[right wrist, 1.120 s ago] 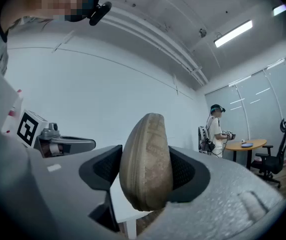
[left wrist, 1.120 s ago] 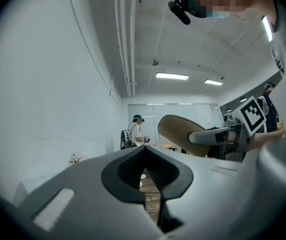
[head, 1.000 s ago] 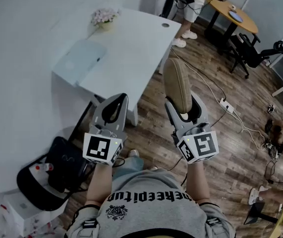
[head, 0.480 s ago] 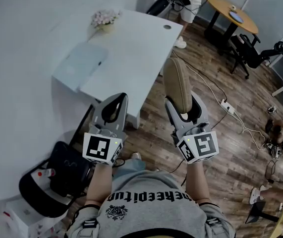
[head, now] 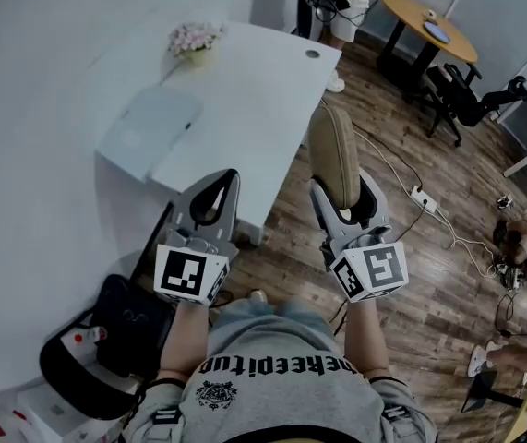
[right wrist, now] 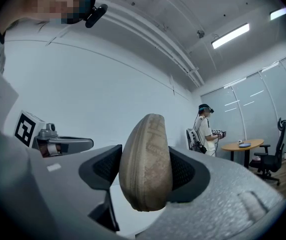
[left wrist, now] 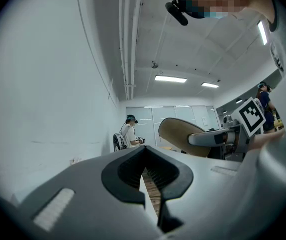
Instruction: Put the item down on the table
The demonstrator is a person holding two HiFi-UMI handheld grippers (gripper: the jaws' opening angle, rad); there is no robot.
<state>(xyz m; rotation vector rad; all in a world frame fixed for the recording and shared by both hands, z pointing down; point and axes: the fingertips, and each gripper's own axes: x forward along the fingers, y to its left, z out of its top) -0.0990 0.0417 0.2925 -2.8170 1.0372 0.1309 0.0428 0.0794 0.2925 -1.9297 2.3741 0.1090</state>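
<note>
My right gripper (head: 344, 197) is shut on a tan oval zip case (head: 334, 160), which stands upright out of the jaws over the wooden floor, just off the near corner of the white table (head: 245, 90). In the right gripper view the case (right wrist: 145, 161) fills the gap between both pads. My left gripper (head: 221, 181) is shut on nothing, its tips over the table's near edge. The left gripper view shows its jaws (left wrist: 150, 176) closed, with the case (left wrist: 183, 136) and the other gripper off to the right.
On the table lie a pale grey laptop (head: 148, 123) and a small flower pot (head: 194, 40). A black chair with a bag (head: 106, 340) stands at lower left. A power strip with cables (head: 422, 197), a round wooden table (head: 429, 26), an office chair (head: 471, 95) and a person (head: 341, 7) are beyond.
The table has drawn a little closer to both grippers as the person moves forward. The right gripper still holds the case; the left stays shut.
</note>
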